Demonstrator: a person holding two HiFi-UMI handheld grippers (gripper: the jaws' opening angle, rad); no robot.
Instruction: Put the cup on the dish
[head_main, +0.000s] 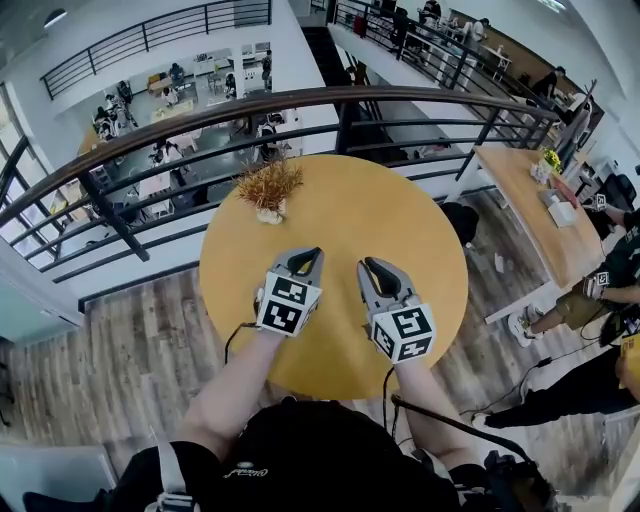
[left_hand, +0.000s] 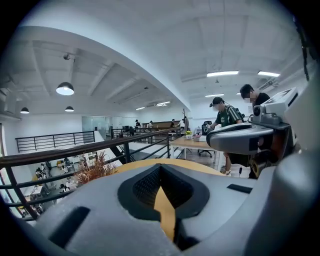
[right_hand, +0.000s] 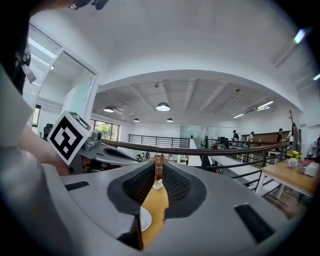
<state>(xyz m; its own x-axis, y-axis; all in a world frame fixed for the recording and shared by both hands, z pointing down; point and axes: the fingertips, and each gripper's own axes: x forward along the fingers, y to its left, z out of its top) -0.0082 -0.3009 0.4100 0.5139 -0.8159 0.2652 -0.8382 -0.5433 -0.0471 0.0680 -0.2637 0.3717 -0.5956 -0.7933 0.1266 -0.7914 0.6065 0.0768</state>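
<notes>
Over the round yellow table (head_main: 340, 210) I hold both grippers side by side. My left gripper (head_main: 310, 255) is shut with nothing between its jaws, which nearly meet in the left gripper view (left_hand: 161, 172). My right gripper (head_main: 370, 265) is also shut and empty, its jaws leaving only a thin slit in the right gripper view (right_hand: 157, 175). Through that slit shows the edge of a white dish (right_hand: 145, 218) on the table just below. No cup is in sight in any view, and the grippers hide the dish in the head view.
A small potted dry plant (head_main: 268, 190) stands at the table's far edge. A curved metal railing (head_main: 300, 100) runs behind it over a drop to a lower floor. To the right are a wooden desk (head_main: 530, 200) and a person (head_main: 610, 290).
</notes>
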